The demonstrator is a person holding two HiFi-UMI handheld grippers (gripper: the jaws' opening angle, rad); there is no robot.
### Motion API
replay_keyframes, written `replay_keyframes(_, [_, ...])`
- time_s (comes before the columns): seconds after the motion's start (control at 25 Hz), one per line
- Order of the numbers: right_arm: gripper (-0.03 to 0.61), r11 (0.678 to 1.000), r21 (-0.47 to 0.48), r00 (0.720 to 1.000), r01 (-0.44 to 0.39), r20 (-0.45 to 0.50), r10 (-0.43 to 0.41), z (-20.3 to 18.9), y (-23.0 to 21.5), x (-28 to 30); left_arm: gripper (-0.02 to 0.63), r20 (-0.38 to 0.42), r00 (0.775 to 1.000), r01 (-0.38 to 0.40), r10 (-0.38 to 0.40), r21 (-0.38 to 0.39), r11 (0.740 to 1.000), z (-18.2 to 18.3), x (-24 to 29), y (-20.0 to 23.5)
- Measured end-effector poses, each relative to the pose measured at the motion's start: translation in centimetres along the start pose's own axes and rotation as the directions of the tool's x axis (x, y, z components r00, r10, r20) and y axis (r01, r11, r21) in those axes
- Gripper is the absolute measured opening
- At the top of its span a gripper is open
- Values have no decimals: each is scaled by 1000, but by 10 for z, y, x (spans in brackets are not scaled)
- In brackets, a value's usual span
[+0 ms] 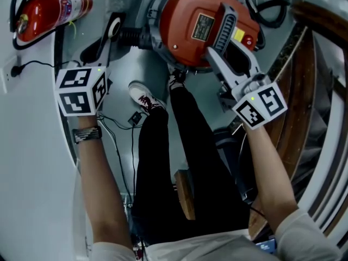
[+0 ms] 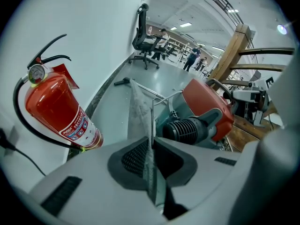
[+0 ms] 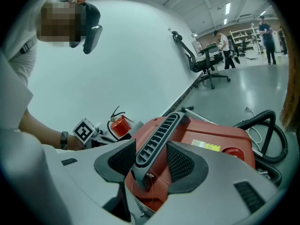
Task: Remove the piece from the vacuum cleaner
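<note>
1. The room has a grey floor and a white wall on the left. Far off there are desk chairs and some people.
2. A red fire extinguisher stands by the wall, at the far left.
3. Next comes the left gripper. Its jaws are almost together and pinch a thin grey piece. The piece stands on its edge between the two pads.
4. The piece is flat and very thin. It looks a bit rough, like cloth or felt. A thin metal wire runs from it toward the vacuum.
5. The piece sits just left of the vacuum cleaner, near a fat black ribbed hose.
6. The vacuum cleaner is on the floor in front of the person's feet. It is round and red, with a dark grey handle on top and a label beside it.
7. The right gripper has its jaws closed on that handle. I think it holds the vacuum steady.
8. On the far right is a brown wooden rail.
9. How far along is the job? I think the grabbing part is done, because the piece is caught in the left jaws.
10. I cannot tell if the piece is free of the vacuum. What seems left is to pull it clear and put it down.
</note>
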State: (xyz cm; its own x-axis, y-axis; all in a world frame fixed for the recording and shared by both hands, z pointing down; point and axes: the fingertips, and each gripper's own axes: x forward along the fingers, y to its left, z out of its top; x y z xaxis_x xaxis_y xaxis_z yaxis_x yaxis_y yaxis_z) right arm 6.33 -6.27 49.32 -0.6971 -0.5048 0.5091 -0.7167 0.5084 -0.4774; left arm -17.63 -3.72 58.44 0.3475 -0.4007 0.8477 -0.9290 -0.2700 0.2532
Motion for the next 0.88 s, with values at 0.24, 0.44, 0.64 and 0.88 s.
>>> replay_keyframes(0.24, [209, 1000, -4, 1000, -2, 2, 2, 1, 0, 2, 29, 1, 1000, -4, 4, 12, 1000, 2, -2, 1])
replay_keyframes(0.44, [209, 1000, 5, 1000, 2, 3, -2, -1, 1, 1, 29, 17, 1000, -14, 14, 18, 1000, 0, -11, 2])
replay_keyframes(0.64, [207, 1000, -3, 1000, 8, 21, -8, 2, 0, 3, 29, 49, 998, -27, 25, 47, 999, 3, -26, 9])
replay_keyframes(0.88, [207, 999, 23, 999, 28, -27, -27, 5, 0, 3, 29, 53, 998, -43, 37, 105, 994, 7, -65, 14])
